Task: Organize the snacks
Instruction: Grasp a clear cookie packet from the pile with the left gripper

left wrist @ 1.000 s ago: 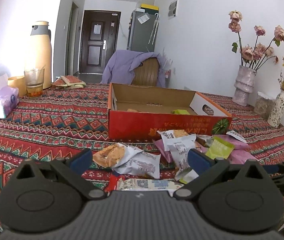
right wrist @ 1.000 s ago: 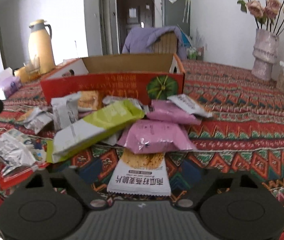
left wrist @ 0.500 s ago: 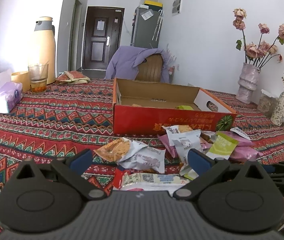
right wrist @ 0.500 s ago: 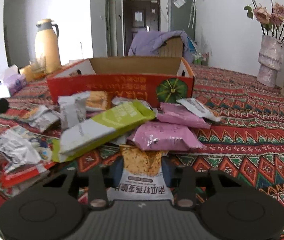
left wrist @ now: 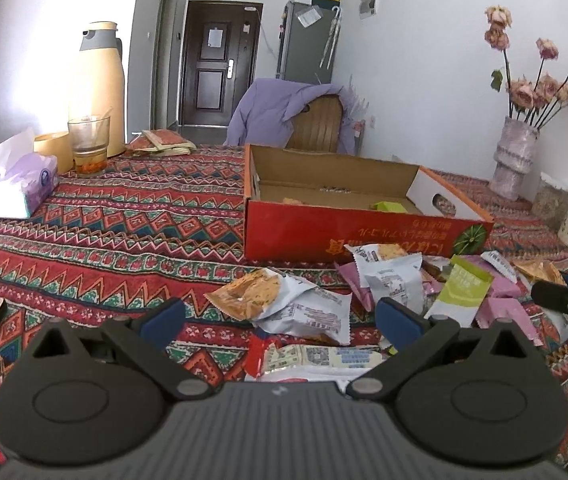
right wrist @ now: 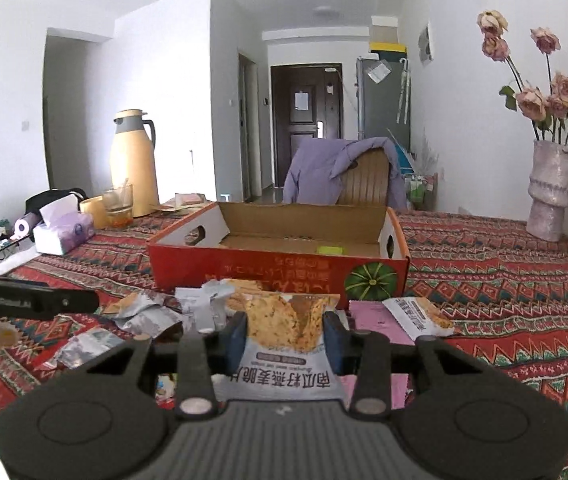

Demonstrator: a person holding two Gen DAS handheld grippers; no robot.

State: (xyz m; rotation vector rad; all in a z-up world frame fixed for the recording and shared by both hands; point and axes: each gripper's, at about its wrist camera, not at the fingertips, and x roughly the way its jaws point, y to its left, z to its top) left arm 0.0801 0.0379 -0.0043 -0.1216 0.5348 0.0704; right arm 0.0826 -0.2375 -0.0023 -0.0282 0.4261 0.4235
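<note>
My right gripper (right wrist: pixel 285 336) is shut on a white packet (right wrist: pixel 284 324) with an orange cracker picture and holds it above the table, in front of the red cardboard box (right wrist: pixel 276 270). The box (left wrist: pixel 363 234) is open on top, and a green packet (left wrist: pixel 391 207) lies inside. My left gripper (left wrist: pixel 280 320) stands open low over loose packets. An orange-and-grey packet (left wrist: pixel 280 300) lies on the cloth between its blue pads (left wrist: pixel 164 320), untouched. A green packet (left wrist: pixel 463 288) and pink ones (left wrist: pixel 507 308) lie to the right.
The patterned tablecloth (left wrist: pixel 124 232) covers the table. A cream thermos (left wrist: pixel 98 88), a glass (left wrist: pixel 88 144) and a tissue box (left wrist: pixel 16 192) stand at the far left. Flower vases (left wrist: pixel 513 160) line the right wall. A chair with a purple jacket (right wrist: pixel 343 172) stands behind the box.
My right gripper closed on the cracker packet and raised it off the table towards the box. The left gripper stayed open and barely moved.
</note>
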